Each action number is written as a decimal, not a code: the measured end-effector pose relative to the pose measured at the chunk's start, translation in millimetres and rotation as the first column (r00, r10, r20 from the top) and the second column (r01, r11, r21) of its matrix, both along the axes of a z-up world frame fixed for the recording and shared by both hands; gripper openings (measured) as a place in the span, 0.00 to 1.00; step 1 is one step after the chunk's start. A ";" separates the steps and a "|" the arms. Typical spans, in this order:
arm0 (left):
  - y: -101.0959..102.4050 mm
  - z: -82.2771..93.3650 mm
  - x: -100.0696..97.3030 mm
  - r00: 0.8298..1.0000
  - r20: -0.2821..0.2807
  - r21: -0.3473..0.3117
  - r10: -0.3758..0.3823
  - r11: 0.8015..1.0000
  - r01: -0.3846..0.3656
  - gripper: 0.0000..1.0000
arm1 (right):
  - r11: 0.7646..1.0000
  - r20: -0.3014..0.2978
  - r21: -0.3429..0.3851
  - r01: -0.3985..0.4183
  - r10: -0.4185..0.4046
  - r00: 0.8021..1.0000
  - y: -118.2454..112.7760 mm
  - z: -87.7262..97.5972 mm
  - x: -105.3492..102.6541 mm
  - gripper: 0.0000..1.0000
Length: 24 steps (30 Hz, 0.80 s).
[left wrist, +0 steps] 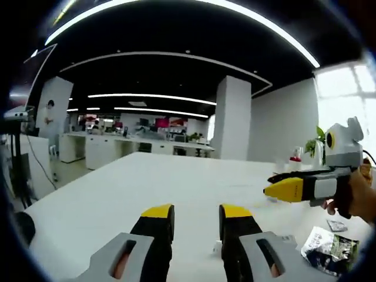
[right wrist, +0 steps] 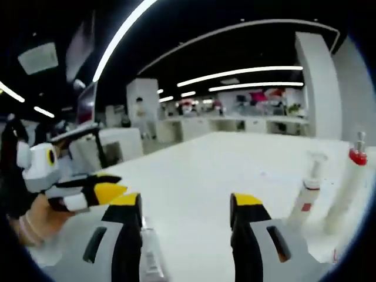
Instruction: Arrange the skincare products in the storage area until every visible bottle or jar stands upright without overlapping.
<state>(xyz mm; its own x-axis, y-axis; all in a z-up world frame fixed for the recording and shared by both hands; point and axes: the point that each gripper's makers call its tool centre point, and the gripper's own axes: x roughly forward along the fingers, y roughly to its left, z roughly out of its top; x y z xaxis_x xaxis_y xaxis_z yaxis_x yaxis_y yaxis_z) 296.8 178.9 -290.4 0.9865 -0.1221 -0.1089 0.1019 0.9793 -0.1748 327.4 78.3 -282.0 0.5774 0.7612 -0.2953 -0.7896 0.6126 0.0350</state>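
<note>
Standing tall just right of the right gripper [right wrist: 187, 208], two pump bottles [right wrist: 306, 197] wait on the white table [right wrist: 223, 164]; it is nearer, jaws spread, holding nothing

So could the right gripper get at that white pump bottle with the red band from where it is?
Probably yes. The right gripper is open, and the pump bottle stands upright on the white table just off its right jaw, with nothing between. A taller red-collared bottle stands close beside it, which could get bumped.
</note>
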 end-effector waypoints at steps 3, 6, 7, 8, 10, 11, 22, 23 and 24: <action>4.6 0.6 -0.3 1.000 0.006 -0.004 0.015 1.000 -0.015 0.31 | 0.995 -0.050 -0.039 -0.090 0.088 0.995 18.7 -8.3 -12.5 0.63; 6.5 0.3 -0.4 1.000 0.006 -0.014 0.024 1.000 -0.024 0.31 | 0.978 -0.073 -0.125 -0.165 0.157 0.985 29.8 -18.0 -20.6 0.56; 6.5 -0.1 -0.4 1.000 0.005 -0.016 0.023 1.000 -0.023 0.31 | 0.973 -0.083 -0.153 -0.172 0.161 0.984 31.0 -21.9 -23.3 0.55; 6.8 -0.6 -0.2 1.000 0.003 -0.019 0.025 1.000 -0.025 0.31 | 0.967 -0.105 -0.170 -0.188 0.172 0.980 33.7 -25.9 -25.7 0.55; 7.9 -1.2 0.0 1.000 0.001 -0.017 0.030 0.999 -0.030 0.31 | 0.957 -0.178 -0.193 -0.217 0.184 0.967 39.1 -35.4 -31.2 0.53; 8.5 -1.3 0.2 1.000 0.000 -0.019 0.030 0.999 -0.030 0.31 | 0.952 -0.207 -0.206 -0.225 0.182 0.961 39.2 -39.5 -33.5 0.52; 13.7 -1.6 3.1 0.999 -0.004 -0.042 0.036 0.998 -0.036 0.31 | 0.879 -0.301 -0.387 -0.279 0.166 0.939 46.8 -73.3 -31.8 0.39; 13.7 -1.7 3.2 0.999 -0.005 -0.042 0.035 0.999 -0.035 0.31 | 0.877 -0.301 -0.390 -0.280 0.166 0.939 47.3 -73.8 -32.4 0.38; 13.7 -1.5 3.5 0.999 -0.004 -0.043 0.032 0.999 -0.033 0.31 | 0.871 -0.310 -0.400 -0.284 0.163 0.937 46.9 -75.7 -34.2 0.35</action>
